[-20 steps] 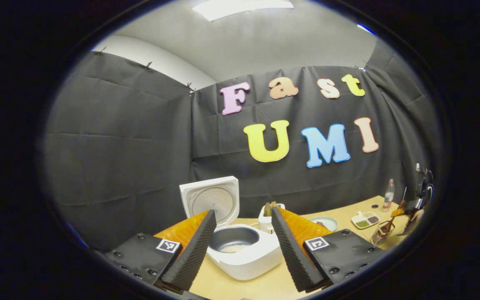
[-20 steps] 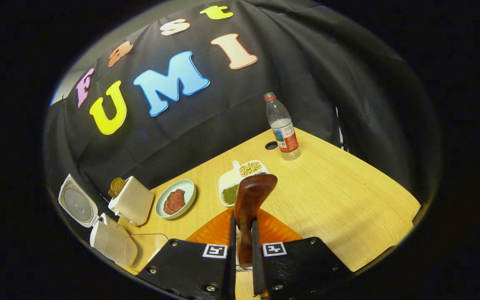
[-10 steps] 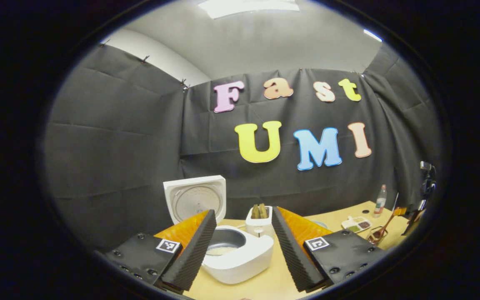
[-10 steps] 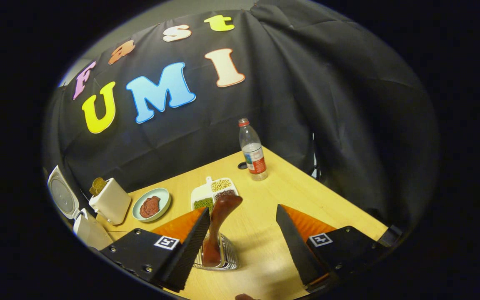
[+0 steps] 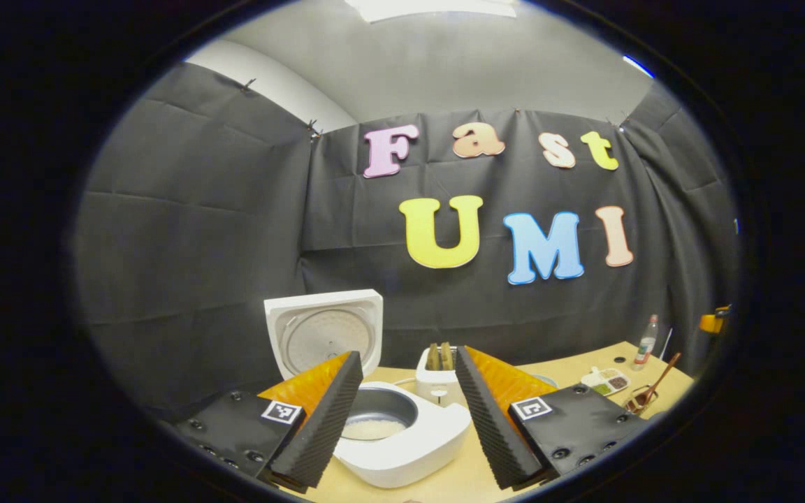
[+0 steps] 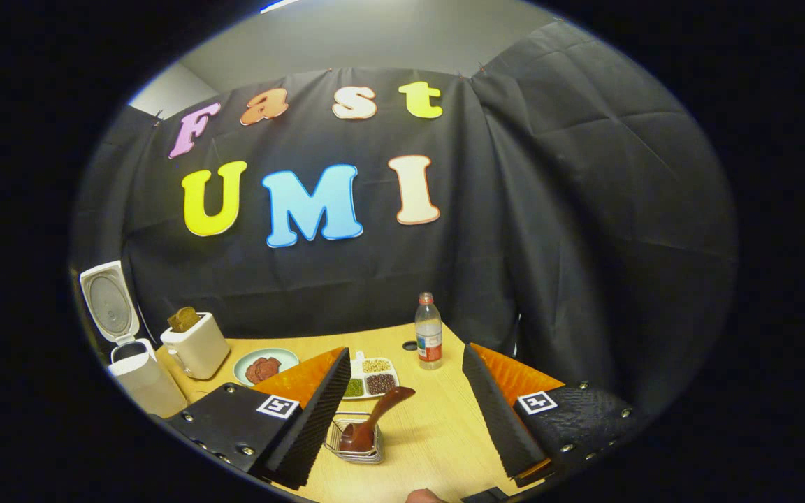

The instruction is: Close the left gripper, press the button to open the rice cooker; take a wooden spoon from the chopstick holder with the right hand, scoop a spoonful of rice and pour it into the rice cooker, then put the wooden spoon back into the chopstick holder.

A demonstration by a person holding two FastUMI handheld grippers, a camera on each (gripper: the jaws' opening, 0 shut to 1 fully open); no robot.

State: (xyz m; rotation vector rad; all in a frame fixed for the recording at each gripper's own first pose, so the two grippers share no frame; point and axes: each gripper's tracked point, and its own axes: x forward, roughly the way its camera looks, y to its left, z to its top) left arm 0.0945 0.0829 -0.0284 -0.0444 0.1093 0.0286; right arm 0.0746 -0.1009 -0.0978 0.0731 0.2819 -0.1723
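The dark wooden spoon (image 6: pixel 374 419) leans in the wire chopstick holder (image 6: pixel 356 447) on the light wooden table (image 6: pixel 437 433), between the wide-open, empty right gripper (image 6: pixel 406 412) fingers. The left gripper (image 5: pixel 408 409), also spread and empty, frames the white rice cooker (image 5: pixel 409 447), lid up.

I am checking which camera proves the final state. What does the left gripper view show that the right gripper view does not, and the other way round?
Left gripper view: it looks into the rice cooker, where white rice lies in the pot, seen between the open left tongs.
Right gripper view: a plate of reddish food, and the wire chopstick holder up close, between the open right tongs, which hold nothing.
Both: the cooker's raised lid, the toaster, the divided dish, the bottle, and the wooden spoon back in the holder.
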